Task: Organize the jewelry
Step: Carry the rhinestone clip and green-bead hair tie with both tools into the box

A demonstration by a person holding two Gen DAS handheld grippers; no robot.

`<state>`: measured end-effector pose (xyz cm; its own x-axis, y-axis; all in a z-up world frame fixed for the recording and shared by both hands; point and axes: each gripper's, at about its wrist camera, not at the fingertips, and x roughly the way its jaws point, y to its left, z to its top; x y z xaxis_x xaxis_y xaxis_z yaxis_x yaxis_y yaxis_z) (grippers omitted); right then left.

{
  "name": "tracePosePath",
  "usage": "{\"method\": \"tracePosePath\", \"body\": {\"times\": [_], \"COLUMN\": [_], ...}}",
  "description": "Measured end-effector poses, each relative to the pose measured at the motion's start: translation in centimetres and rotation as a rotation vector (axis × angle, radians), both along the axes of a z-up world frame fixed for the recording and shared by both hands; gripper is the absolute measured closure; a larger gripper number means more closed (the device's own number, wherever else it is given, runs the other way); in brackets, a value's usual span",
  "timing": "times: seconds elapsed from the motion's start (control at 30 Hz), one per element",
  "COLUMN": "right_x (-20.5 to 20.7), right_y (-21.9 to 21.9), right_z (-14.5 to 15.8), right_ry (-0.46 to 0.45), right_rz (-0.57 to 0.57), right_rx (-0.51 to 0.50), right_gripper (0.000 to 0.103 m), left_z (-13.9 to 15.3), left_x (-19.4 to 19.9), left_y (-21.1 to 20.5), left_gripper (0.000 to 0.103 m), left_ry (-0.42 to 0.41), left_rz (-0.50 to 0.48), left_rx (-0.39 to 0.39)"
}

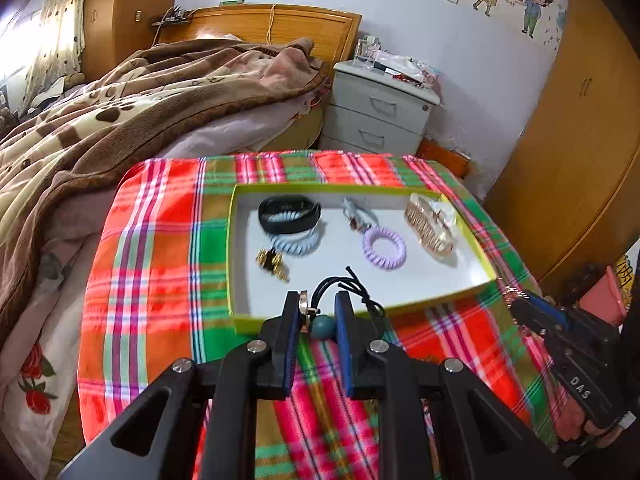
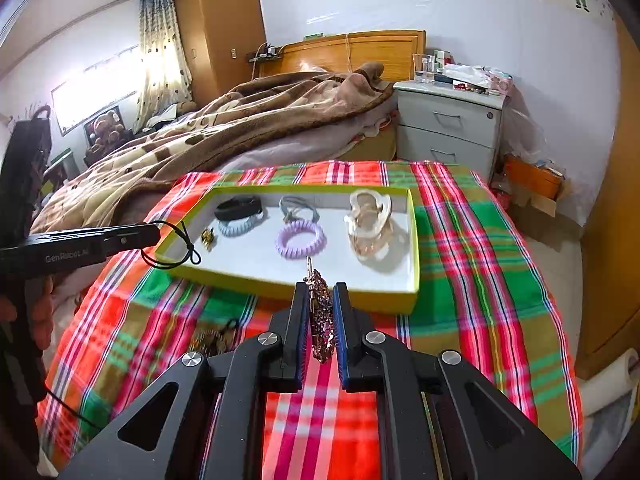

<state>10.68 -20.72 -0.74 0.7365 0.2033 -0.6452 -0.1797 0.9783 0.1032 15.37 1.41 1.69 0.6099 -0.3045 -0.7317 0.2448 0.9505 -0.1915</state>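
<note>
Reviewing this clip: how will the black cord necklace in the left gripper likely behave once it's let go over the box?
The black cord necklace is probably floppy: its loops sag and dangle beyond the left gripper. The teal bead looks round, so it may roll on the box floor. Likely light, since thin cord carries it.

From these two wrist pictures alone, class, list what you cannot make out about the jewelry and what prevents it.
1. Left wrist view: the black cord necklace with teal bead is partly hidden between the left gripper jaws.
2. Right wrist view: the purple sparkly hair clip sits edge-on in the right gripper, so its shape is unclear.
3. Right wrist view: a dark and gold item on the plaid cloth is blurred.
4. Both views: the small gold piece in the white tray is too small to identify.
</note>
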Motion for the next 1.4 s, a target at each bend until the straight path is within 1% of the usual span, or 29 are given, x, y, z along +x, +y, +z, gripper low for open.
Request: {"method": "tracePosePath", "body": {"times": [0.17, 0.27, 0.43, 0.6, 0.73, 1.03, 1.17, 1.27, 1.33, 1.4], "right_x": [2.4, 3.8, 5.5, 7.1, 7.9, 9.0, 9.2, 9.2, 9.3, 9.2], "right_y": [0.2, 0.3, 0.8, 0.7, 0.7, 1.0, 1.2, 1.4, 1.3, 1.4], "right_z": [-0.2, -0.6, -1.5, -2.8, -3.6, -4.4, -4.6, -4.7, -4.7, -4.8], "right_ry": [0.008, 0.025, 0.056, 0.104, 0.128, 0.153, 0.153, 0.15, 0.149, 0.148], "right_rz": [-0.011, -0.004, 0.025, 0.048, 0.06, 0.068, 0.065, 0.069, 0.069, 0.07], "right_rx": [-0.009, -0.016, -0.039, -0.043, -0.056, -0.074, -0.101, -0.123, -0.125, -0.124], "right_gripper": [0.091, 0.091, 0.091, 0.091, 0.091, 0.091, 0.091, 0.091, 0.091, 0.091], "left_z": [0.6, 0.5, -0.8, -2.5, -3.5, -4.8, -5.4, -5.8, -6.1, -6.0], "left_x": [2.0, 3.4, 5.6, 7.8, 8.8, 9.9, 10.2, 10.2, 10.4, 10.2], "left_y": [-0.9, -1.7, -3.1, -4.3, -5.2, -5.8, -6.0, -6.3, -6.3, -6.4], "left_gripper": [0.085, 0.085, 0.085, 0.085, 0.085, 0.085, 0.084, 0.084, 0.084, 0.084], "left_ry": [-0.011, -0.011, 0.029, 0.079, 0.1, 0.12, 0.135, 0.132, 0.142, 0.131], "left_rz": [-0.011, -0.03, -0.059, -0.06, -0.082, -0.086, -0.082, -0.079, -0.077, -0.071], "left_rx": [-0.005, -0.001, -0.003, -0.01, 0.009, 0.032, 0.04, 0.066, 0.068, 0.084]}}
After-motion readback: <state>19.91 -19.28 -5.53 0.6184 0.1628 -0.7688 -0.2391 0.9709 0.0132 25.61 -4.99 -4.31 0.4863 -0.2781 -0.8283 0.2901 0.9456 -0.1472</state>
